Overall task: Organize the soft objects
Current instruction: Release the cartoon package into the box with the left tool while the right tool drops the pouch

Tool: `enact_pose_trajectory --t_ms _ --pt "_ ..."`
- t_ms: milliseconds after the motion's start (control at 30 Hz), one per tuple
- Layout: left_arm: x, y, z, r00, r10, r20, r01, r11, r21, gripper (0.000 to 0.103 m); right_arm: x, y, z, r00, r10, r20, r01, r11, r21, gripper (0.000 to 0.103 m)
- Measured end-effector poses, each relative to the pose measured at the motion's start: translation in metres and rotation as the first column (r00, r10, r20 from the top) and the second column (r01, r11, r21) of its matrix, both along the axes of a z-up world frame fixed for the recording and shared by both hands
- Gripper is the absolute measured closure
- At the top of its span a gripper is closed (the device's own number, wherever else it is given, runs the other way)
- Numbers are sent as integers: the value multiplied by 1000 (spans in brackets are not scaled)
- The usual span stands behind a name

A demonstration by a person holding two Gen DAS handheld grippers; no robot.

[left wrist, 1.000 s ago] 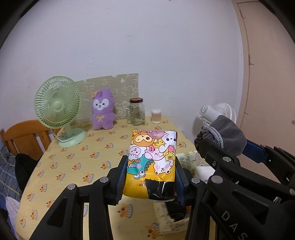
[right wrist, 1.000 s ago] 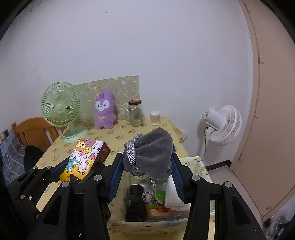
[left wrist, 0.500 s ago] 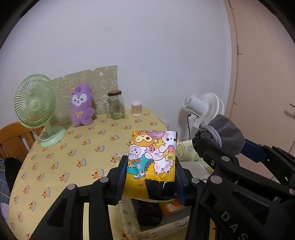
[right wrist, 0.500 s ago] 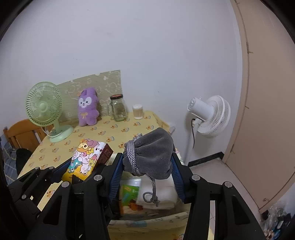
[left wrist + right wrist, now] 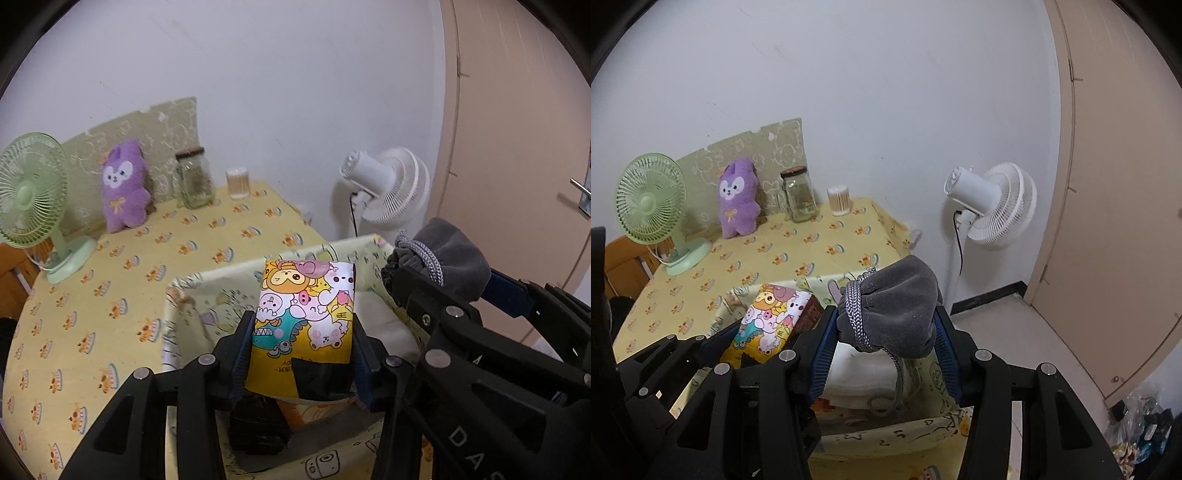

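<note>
My left gripper has a yellow cartoon-print packet upright between its pads, which still touch it while the jaws are opening. It hangs over a yellow printed fabric basket on the table. My right gripper is shut on a grey drawstring pouch, its cord dangling into the basket. A folded white cloth and a black item lie inside. The pouch shows at the right of the left wrist view. The packet sits at the left of the right wrist view.
On the yellow patterned tablecloth, against the wall, stand a green desk fan, a purple plush, a glass jar and a cotton swab tub. A white floor fan and a beige door are to the right.
Both grippers have moved forward and down, so the basket now lies right under them. The packet and the pouch stay between their jaws. The table's back items have slid left in both views.
</note>
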State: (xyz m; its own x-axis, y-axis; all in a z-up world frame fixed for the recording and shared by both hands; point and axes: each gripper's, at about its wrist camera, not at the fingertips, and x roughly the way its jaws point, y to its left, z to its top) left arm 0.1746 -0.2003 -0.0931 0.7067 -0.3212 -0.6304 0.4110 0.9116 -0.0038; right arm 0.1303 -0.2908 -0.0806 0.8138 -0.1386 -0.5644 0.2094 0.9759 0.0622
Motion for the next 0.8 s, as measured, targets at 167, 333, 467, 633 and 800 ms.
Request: enact_pose_trajectory --t_ms 167,333,467,633,800 --pt "5 -5 -10 999 -20 -40 21 1000 22 37 4 -3 -9 1000 -1 -23 2 1000 11 49" --pt "6 -8 -13 998 -36 -51 39 998 56 23 9 -3 -14 999 10 -31 -9 1000 24 50" --pt "7 -8 -12 999 -38 -39 42 994 105 22 13 -2 -18 999 23 -41 -21 999 30 50" --pt "5 -1 -10 998 -48 -45 52 993 108 19 20 3 -22 997 63 -48 -59 996 70 50" --pt "7 6 -9 998 -34 -46 39 994 102 17 27 9 -25 994 100 -50 -95 990 101 49"
